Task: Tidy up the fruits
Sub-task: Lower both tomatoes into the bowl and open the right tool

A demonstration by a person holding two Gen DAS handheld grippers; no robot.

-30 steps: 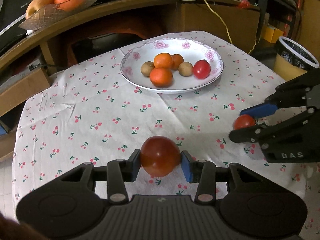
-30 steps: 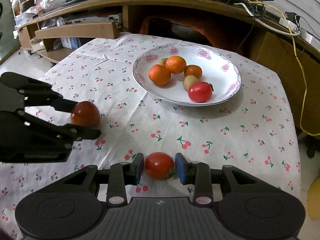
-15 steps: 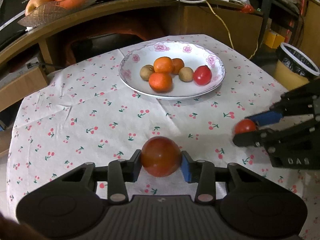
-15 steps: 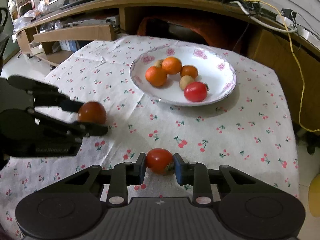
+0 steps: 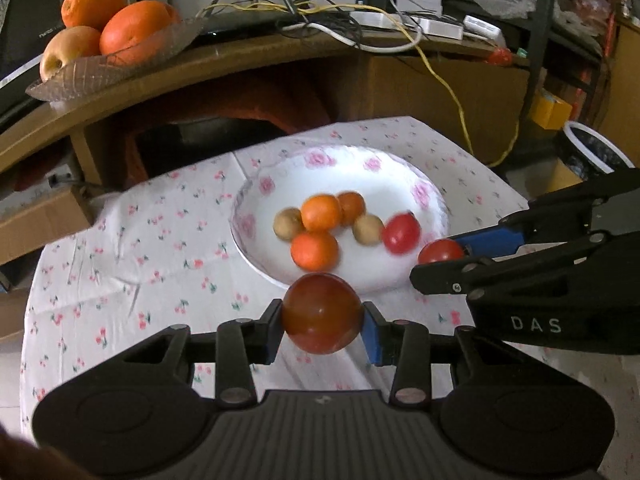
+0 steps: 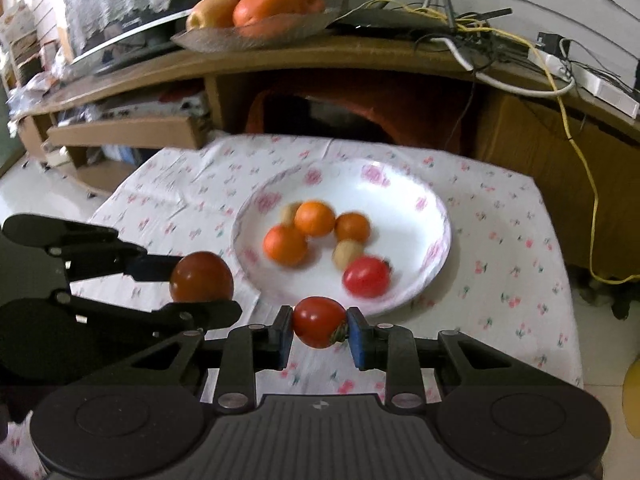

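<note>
Right now your left gripper (image 5: pixel 323 320) is clamped on a dark tomato (image 5: pixel 322 313), lifted clear of the cloth (image 5: pixel 120 240), just short of the plate (image 5: pixel 280 172) rim on its near left side. Pads sit at the widest part; squeeze harder and soft skin could split, ease off and it drops and rolls on the cloth.

Plate middle already holds three oranges (image 5: pixel 314 250), two small brown fruits (image 5: pixel 288 223) and a red tomato (image 5: pixel 401 233), bunched together. Drop from height and you could knock them around or bounce one out over the low rim.

Your right gripper (image 6: pixel 320 330) is closed on a small tomato (image 6: pixel 319 321), at the plate's near right edge, close to the red one. The stem end looks pressed against the right pad, so the grip may be uneven and it could twist out.

Both grippers are near each other, aimed at one plate; go in together and the fingers could clash. Frames are blurred, so exact gaps are unclear.
</note>
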